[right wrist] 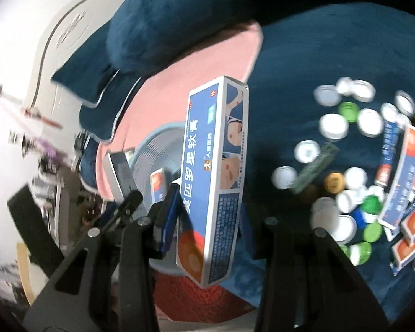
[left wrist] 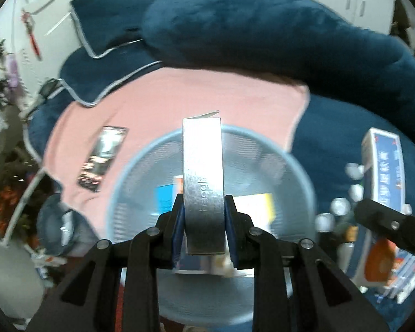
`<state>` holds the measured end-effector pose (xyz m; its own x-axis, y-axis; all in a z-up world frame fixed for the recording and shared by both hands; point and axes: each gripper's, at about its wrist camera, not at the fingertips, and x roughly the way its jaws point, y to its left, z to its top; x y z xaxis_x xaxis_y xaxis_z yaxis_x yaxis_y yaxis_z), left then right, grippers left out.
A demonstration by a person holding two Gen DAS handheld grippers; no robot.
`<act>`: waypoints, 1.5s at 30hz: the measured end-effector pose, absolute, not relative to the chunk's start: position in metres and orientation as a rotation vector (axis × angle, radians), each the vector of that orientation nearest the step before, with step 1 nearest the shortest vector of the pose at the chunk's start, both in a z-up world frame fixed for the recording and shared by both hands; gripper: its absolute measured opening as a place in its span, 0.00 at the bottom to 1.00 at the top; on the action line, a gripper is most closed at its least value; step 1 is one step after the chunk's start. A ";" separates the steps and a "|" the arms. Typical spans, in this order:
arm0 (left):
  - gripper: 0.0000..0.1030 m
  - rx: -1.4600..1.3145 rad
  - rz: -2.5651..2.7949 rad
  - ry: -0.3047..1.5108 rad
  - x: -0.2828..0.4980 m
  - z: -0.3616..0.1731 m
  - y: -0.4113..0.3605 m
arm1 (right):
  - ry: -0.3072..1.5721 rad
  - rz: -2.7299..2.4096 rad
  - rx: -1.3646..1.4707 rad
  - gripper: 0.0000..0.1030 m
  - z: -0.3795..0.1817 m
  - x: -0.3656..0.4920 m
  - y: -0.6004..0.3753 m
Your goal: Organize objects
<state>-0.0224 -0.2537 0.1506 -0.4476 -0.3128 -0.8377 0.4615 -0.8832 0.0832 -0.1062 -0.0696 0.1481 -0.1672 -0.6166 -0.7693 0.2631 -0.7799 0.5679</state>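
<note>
basket [left wrist: 130, 171] contents: I can't identify them, blurred, half behind silver box [left wrist: 203, 182]
caps [right wrist: 333, 126]: motion-smeared
right pad: hidden behind blue box [right wrist: 215, 171]

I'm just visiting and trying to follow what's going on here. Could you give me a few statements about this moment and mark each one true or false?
1. The left tongs grip a silver box. True.
2. That silver box is above the round blue basket. True.
3. The right tongs are empty. False: they hold a blue ointment box.
4. The basket holds nothing. False: small boxes lie in it.
5. Loose bottle caps lie scattered on the dark blue cover. True.
</note>
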 end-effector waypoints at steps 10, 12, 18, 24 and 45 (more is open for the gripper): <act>0.83 1.401 -2.186 0.208 -0.016 0.131 -0.274 | -0.270 -1.986 1.504 0.93 0.129 -0.102 -0.095; 0.88 1.390 -2.181 0.242 -0.013 0.133 -0.276 | -0.268 -2.000 1.519 0.94 0.129 -0.103 -0.090; 0.92 1.412 -2.180 0.244 -0.017 0.132 -0.267 | -0.155 -2.060 1.552 1.00 0.124 -0.102 -0.072; 0.92 1.431 -2.251 0.234 -0.030 0.127 -0.251 | -0.191 -2.065 1.564 1.00 0.123 -0.100 -0.056; 0.92 1.536 -2.135 0.232 -0.057 0.086 -0.263 | -0.287 -2.084 1.587 1.00 0.120 -0.121 -0.024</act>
